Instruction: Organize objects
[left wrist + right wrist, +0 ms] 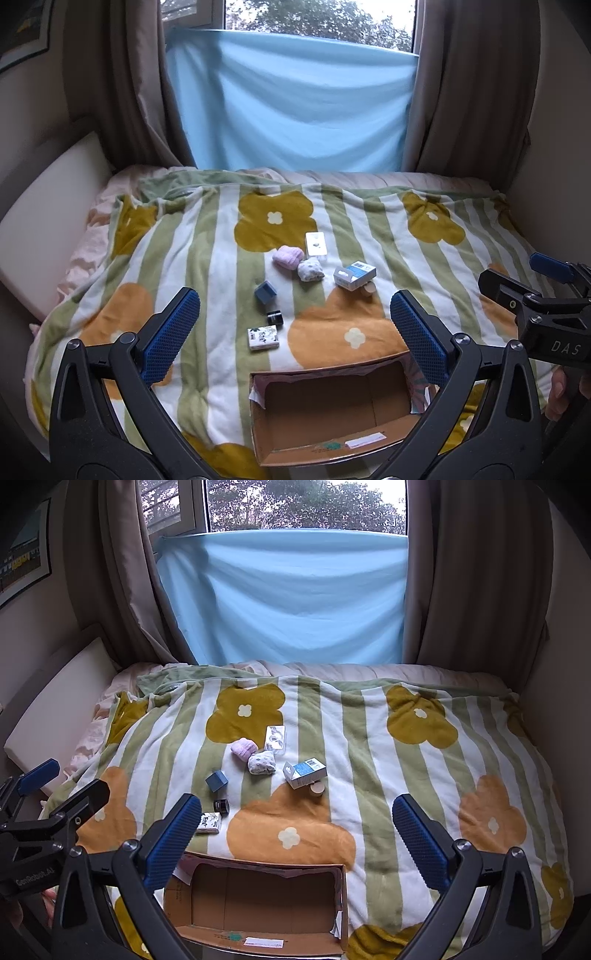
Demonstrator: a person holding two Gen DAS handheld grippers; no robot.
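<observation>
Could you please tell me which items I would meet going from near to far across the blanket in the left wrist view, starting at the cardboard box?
cardboard box → white patterned packet → small black jar → blue cube box → pink sock roll → flat white card package.

The near end of the cardboard box [332, 417] is being cut off behind the left gripper's arms, and its label print is too small to be read. A small tan round object [317, 788] is being half hidden behind the blue and white carton [304, 772]. The framed picture [22, 33] in the upper left is being cropped by the frame edge. Only part of a hand [557, 391] is being shown at lower right.
</observation>
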